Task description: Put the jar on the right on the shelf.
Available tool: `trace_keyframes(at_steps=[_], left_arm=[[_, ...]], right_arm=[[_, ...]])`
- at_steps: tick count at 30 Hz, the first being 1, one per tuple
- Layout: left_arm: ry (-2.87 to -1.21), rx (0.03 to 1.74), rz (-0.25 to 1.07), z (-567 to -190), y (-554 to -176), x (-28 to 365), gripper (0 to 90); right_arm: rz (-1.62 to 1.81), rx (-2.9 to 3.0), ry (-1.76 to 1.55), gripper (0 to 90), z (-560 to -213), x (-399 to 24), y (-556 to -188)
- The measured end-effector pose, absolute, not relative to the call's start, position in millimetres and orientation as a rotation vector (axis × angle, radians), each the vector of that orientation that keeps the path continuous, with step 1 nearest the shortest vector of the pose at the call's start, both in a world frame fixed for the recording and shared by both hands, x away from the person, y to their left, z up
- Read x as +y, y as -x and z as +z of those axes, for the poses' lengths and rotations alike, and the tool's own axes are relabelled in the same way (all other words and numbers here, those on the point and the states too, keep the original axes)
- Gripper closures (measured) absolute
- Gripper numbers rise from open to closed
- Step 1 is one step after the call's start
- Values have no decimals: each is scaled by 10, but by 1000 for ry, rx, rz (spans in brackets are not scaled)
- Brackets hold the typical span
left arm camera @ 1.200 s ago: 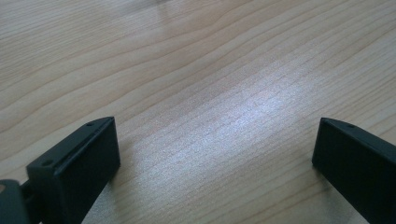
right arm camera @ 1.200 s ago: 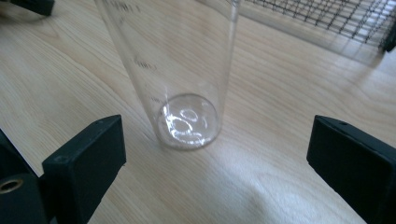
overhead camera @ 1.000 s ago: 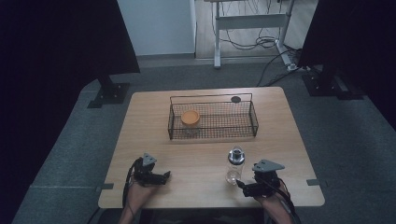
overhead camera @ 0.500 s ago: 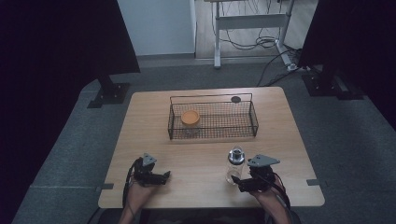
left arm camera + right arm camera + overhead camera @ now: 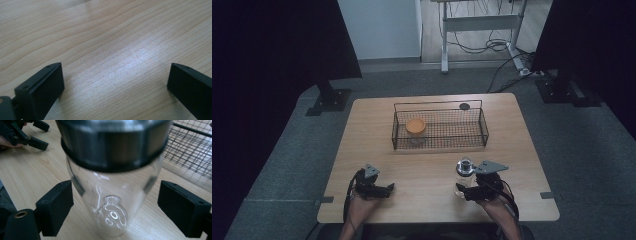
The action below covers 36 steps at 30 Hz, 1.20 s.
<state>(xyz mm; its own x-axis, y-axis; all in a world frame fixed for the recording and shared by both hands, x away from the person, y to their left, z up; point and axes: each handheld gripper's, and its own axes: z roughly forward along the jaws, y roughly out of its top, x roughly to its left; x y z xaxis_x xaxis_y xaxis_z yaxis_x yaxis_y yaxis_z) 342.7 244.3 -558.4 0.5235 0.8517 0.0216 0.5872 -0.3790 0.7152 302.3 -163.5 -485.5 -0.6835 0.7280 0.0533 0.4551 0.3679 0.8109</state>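
Standing upright at the table's (image 5: 432, 205) near edge, the jar (image 5: 463, 176) sits between the right gripper's (image 5: 464, 191) jaws. In the right gripper view the jar (image 5: 113, 202) is clear glass, rounded at the shoulder and narrowing toward its base, with a dimple in the bottom that catches bright highlights. A dark metal lid (image 5: 112, 142) with a faceted band caps it; from above the lid (image 5: 465, 164) shows a small shiny top. The right gripper (image 5: 115, 210) has its jaws on either side of the glass; they have just been closing, yet a gap remains on each side and neither pad presses the jar.

Level with it at the left, the left gripper (image 5: 388, 189) rests low over bare wood, well apart from the jar. In its own view the left gripper (image 5: 115, 82) has its jaws spread wide with nothing between them.

Farther back, near the middle of the table, lies a black wire basket (image 5: 482, 131), its mesh (image 5: 192, 147) visible just beyond the jar. An orange cap (image 5: 415, 125) lies inside its left part. A small dark disc (image 5: 464, 106) lies on the wood behind the basket.
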Motion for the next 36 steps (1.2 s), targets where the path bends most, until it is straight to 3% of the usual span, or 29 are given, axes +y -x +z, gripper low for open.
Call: trace_keyframes(at_steps=[6,11,36], left_arm=[[-2105,1164,517,-5584,-3427,2443,6],[-2105,1164,517,-5583,-3427,2444,6],[-2105,1165,518,-5583,-3427,2444,7]], right_arm=[[1219,2332,-1021,184,-4819,-1595,-3071],[1227,2334,-1002,297,-4776,-1575,-3082],[1218,2300,-993,309,-4633,-1536,-3153]])
